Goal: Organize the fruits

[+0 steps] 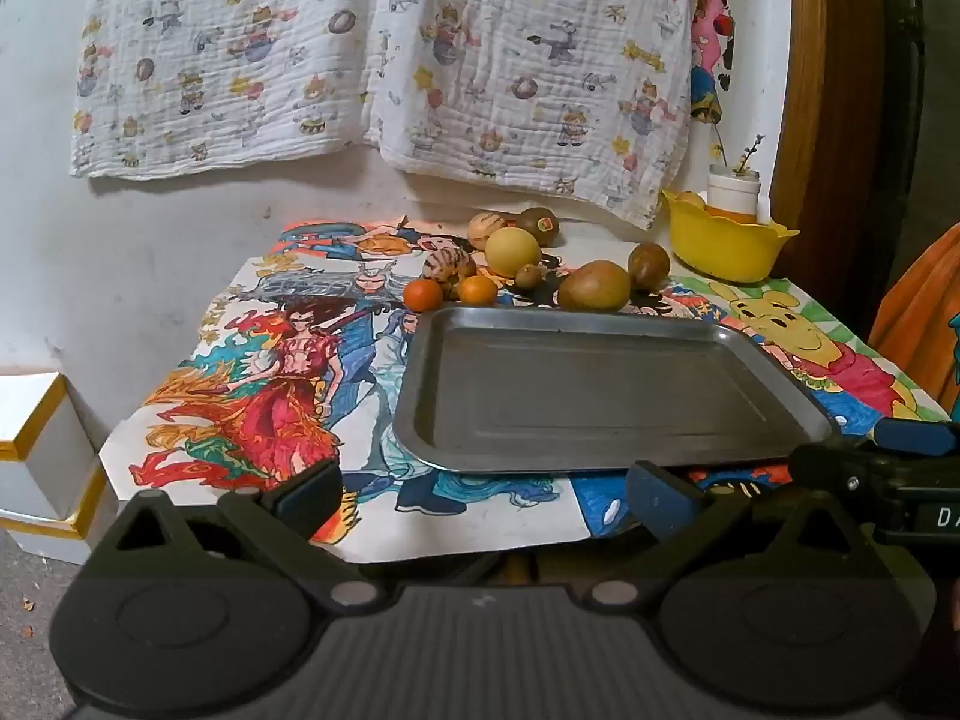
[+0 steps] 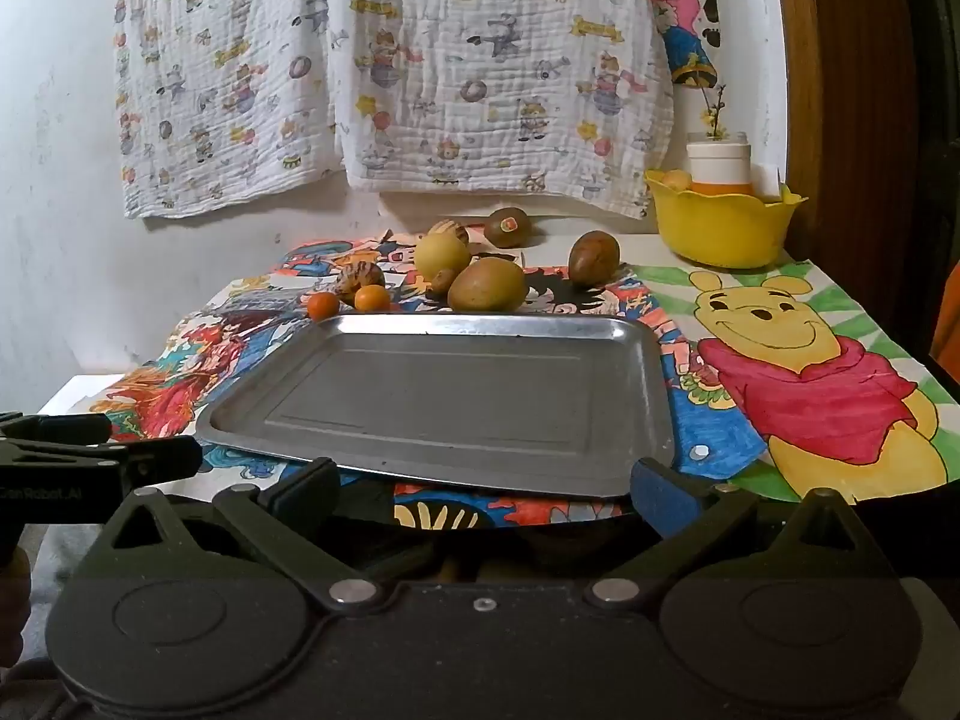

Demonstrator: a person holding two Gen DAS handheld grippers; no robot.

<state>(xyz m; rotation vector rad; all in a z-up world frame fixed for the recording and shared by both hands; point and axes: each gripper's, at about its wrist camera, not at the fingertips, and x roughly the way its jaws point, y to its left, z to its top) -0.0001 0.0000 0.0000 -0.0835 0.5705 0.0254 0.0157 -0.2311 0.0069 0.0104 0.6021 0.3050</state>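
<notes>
An empty metal tray (image 1: 600,456) (image 2: 420,456) lies on a table covered with coloured drawings. Behind its far rim sit several fruits: two small oranges (image 1: 423,294) (image 2: 323,305), a big yellow-brown mango (image 1: 595,285) (image 2: 487,284), a round yellow fruit (image 1: 512,251) (image 2: 442,254), striped fruits (image 1: 449,267) (image 2: 360,279), a kiwi with a sticker (image 1: 538,226) (image 2: 507,227) and a brown fruit (image 1: 648,264) (image 2: 593,258). My left gripper (image 1: 483,498) hangs open at the tray's near edge. My right gripper (image 2: 480,492) is open too, beside it at the near edge. Nothing is between either pair of fingers.
A yellow bowl (image 1: 723,243) (image 2: 720,225) holding a white jar stands at the back right corner. A patterned cloth (image 1: 384,60) hangs on the wall behind. A white and gold box (image 1: 36,450) sits to the left of the table. A wooden frame (image 1: 828,90) rises at the right.
</notes>
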